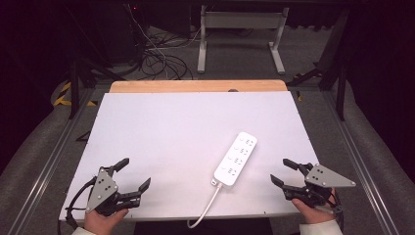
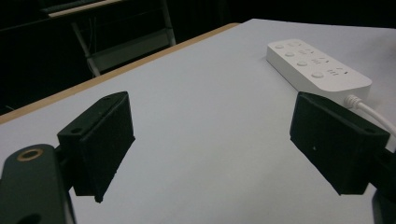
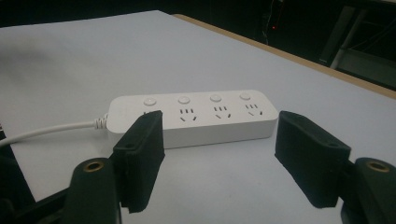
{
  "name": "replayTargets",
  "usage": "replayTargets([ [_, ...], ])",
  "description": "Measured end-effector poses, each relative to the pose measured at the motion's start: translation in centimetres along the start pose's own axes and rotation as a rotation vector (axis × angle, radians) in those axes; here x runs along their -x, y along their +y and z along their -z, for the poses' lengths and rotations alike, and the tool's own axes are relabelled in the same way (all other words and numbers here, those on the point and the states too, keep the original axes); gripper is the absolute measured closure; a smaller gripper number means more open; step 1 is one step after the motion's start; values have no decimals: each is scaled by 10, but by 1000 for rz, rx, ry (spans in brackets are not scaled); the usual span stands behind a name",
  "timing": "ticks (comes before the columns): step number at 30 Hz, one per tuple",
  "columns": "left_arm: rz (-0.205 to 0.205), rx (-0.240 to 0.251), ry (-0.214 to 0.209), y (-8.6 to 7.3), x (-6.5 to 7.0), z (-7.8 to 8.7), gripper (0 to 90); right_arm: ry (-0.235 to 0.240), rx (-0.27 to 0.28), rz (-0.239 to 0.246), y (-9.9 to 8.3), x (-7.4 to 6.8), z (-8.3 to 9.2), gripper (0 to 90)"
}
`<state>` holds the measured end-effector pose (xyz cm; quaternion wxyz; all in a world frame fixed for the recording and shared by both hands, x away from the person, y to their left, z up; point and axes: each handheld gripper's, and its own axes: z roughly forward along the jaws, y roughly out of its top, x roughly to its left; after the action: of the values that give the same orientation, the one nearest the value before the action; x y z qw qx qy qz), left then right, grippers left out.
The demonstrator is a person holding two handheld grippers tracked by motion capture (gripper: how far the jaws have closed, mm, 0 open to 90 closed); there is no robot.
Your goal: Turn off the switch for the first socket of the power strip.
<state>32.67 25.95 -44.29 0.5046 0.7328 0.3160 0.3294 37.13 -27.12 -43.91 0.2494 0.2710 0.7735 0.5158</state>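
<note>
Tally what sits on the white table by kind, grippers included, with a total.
Power strip: 1, white, four sockets, with a white cable running off the near edge
Left gripper: 1, black, jaws open
Right gripper: 1, black, jaws open
Total: 3

Each hand grips a black claw: the left claw (image 1: 133, 173) at seven o'clock in the high view, the right claw (image 1: 282, 172) at five o'clock. Both carry a grey three-cornered plate dotted with small holes, blocky black pads (image 2: 100, 142), brass-ringed screw holes and trailing black cables; white sleeve cuffs (image 1: 320, 228) show
</note>
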Motion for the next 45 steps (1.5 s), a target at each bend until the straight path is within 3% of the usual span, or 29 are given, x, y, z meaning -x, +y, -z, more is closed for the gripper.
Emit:
replayTargets([
  [11,11,-4,5,0,0,2,148,7,-11,5,1,-2,-2,350],
  [14,11,-1,8,0,0,2,152,17,-47,-5,2,-3,-3,357],
  [27,11,-3,27,0,-1,3,152,21,-58,11,10,-4,-2,417],
  [32,16,-2,30,0,-1,2,152,28,-85,11,19,-4,-7,380],
  [33,17,-2,30,0,-1,2,152,59,-100,-1,23,-3,-10,417],
  [36,17,-3,30,0,0,2,152,88,-112,-1,29,-2,-16,463],
  [45,17,-4,30,0,0,2,152,129,-116,14,51,-7,-35,466],
])
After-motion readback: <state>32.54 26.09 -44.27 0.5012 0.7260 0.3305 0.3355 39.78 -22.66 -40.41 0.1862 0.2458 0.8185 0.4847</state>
